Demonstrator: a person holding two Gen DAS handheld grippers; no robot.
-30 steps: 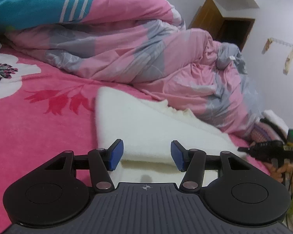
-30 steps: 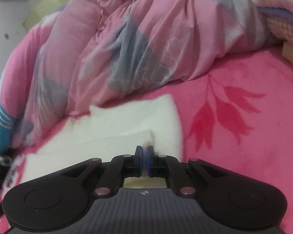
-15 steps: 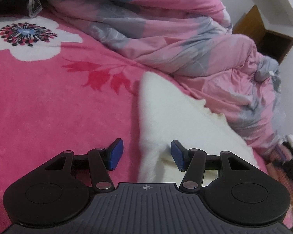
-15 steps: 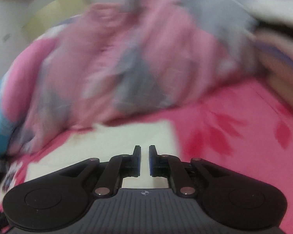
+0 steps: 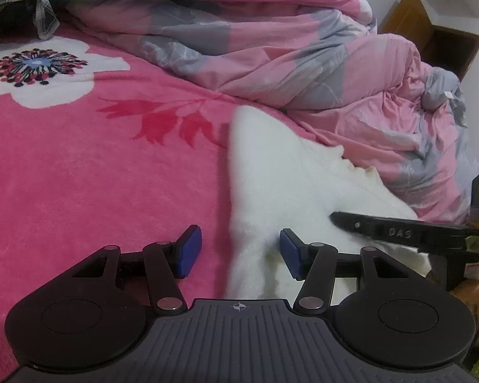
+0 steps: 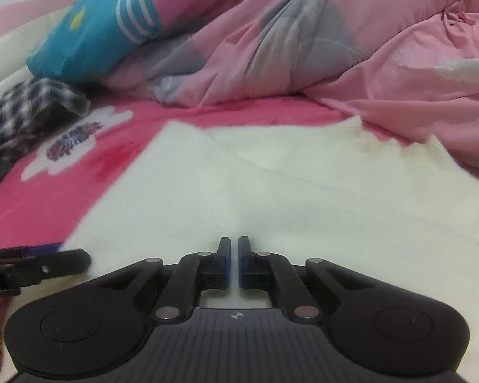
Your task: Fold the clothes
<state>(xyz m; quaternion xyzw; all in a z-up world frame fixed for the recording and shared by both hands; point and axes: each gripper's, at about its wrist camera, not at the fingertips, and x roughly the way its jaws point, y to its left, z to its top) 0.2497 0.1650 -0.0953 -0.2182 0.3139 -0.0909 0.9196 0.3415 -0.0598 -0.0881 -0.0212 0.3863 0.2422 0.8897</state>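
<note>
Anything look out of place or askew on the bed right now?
The white fleece garment lies mostly flat on the pink floral blanket, but its far edge is jagged and uneven against the rumpled pink-and-grey duvet. A checked shirt sits crumpled in the corner. Nothing looks damaged.

Pink floral bed (image 5: 79, 175) — white garment (image 5: 287, 185), rumpled duvet (image 5: 303, 63), plaid cloth (image 6: 32, 105)

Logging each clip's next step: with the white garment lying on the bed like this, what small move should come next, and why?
Probably close the left claw on the white garment. Its pads stand wide open with the garment's near edge between them, ungripped. The right claw hangs over the cloth with its pads nearly together and nothing visible between them, so the next fold likely starts from the left.
</note>
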